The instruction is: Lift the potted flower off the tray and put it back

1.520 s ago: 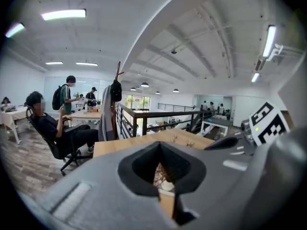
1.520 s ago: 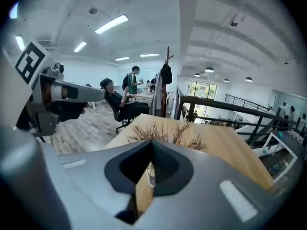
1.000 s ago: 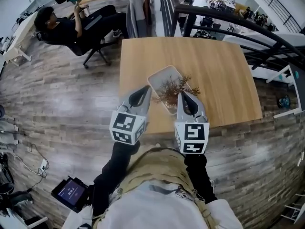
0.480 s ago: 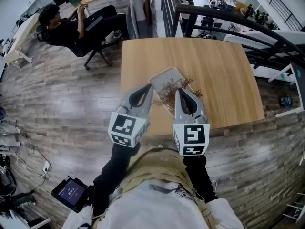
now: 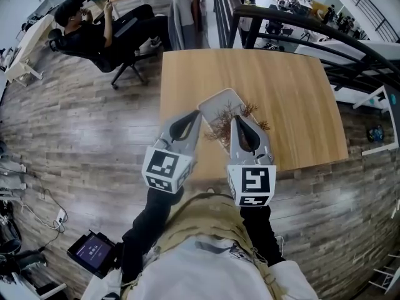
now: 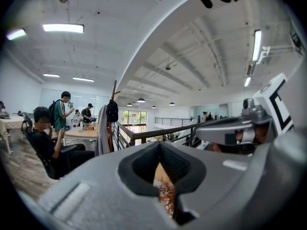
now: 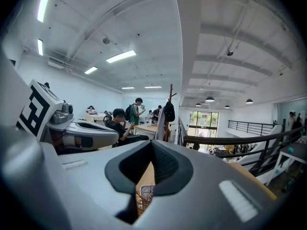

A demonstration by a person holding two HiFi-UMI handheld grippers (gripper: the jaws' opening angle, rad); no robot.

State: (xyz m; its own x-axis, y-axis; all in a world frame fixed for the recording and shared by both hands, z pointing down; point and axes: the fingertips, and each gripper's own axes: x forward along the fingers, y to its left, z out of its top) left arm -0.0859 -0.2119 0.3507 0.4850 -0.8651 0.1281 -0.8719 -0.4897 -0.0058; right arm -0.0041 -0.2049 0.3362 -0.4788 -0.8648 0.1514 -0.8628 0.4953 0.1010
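One twiggy brown potted flower (image 5: 220,127) — rounded white tray (image 5: 215,104).

My left gripper (image 5: 192,116) and right gripper (image 5: 237,120) are smooth grey tapering shells, each with a dark teardrop opening on top. At each one's six o'clock end sits a white marker cube (image 5: 167,166) with black squares. My sleeves (image 5: 150,220) are black, and I wear a tan vest (image 5: 209,220) over a white top (image 5: 194,269).
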